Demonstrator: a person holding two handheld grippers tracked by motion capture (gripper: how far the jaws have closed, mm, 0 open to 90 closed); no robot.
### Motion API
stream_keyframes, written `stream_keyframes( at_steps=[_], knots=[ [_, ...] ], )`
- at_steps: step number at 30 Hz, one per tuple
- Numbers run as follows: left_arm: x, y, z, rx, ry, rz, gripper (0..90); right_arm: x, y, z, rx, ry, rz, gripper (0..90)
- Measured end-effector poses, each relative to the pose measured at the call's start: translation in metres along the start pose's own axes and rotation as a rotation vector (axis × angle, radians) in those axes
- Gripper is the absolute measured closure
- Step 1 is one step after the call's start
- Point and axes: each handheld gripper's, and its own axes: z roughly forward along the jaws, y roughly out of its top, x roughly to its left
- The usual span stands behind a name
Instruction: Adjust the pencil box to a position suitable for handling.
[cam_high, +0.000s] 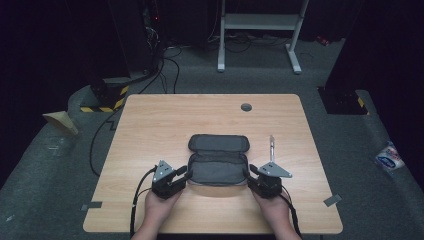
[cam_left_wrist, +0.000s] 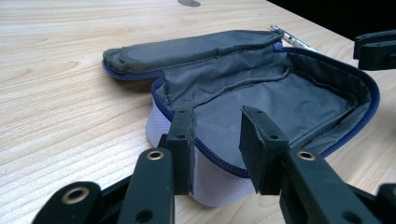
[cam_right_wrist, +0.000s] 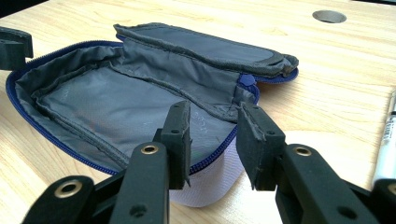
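An unzipped pencil pouch (cam_high: 218, 160) with grey lining and a blue zip lies open at the middle of the wooden table (cam_high: 150, 125), its lid folded back away from me. My left gripper (cam_high: 186, 175) is at the pouch's left end. In the left gripper view the left gripper (cam_left_wrist: 217, 135) straddles the pouch's (cam_left_wrist: 280, 98) near rim with its jaws apart, the pads not pressing. My right gripper (cam_high: 248, 172) is at the right end. Its jaws (cam_right_wrist: 212, 133) stand the same way over the pouch's (cam_right_wrist: 116, 107) rim. A pen (cam_high: 271, 147) lies just right of the pouch.
A round cable hole (cam_high: 246, 107) sits near the table's far edge. The pen (cam_right_wrist: 386, 140) lies close beside my right gripper. On the floor, a white desk frame (cam_high: 260, 30) stands behind the table, cables (cam_high: 165, 65) run at the back left, and a packet (cam_high: 389, 156) lies at the right.
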Motion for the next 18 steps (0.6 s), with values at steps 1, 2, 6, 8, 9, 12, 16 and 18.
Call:
stream_keyframes(
  at_steps=[1, 2, 6, 8, 9, 12, 16, 18],
  knots=[
    [0.0, 0.0, 0.0, 0.0, -0.001, 0.002, 65.6, 0.0, 0.0, 0.0, -0.002, -0.001, 0.002, 64.5],
    [0.0, 0.0, 0.0, 0.001, 0.001, 0.007, 65.6, 0.0, 0.0, 0.0, -0.002, -0.001, 0.002, 64.5],
    [-0.001, 0.0, -0.001, 0.003, 0.006, 0.01, 63.1, 0.001, -0.001, -0.002, -0.014, -0.004, -0.002, 63.6],
    [-0.001, 0.0, -0.002, 0.004, 0.006, 0.016, 62.7, 0.003, -0.001, -0.005, -0.019, -0.004, -0.001, 62.9],
    [-0.002, 0.0, -0.003, 0.004, 0.007, 0.022, 62.3, 0.003, -0.001, -0.006, -0.022, -0.003, -0.005, 62.5],
    [-0.002, 0.001, -0.006, 0.005, 0.014, 0.039, 60.7, 0.003, 0.0, -0.01, -0.03, -0.002, -0.004, 61.2],
    [-0.001, 0.002, -0.014, 0.021, 0.008, 0.067, 57.0, 0.0, 0.001, -0.017, -0.045, -0.015, -0.023, 60.2],
    [0.001, 0.001, -0.02, 0.019, 0.01, 0.068, 55.3, -0.002, 0.001, -0.02, -0.047, -0.016, -0.019, 59.0]
  ],
)
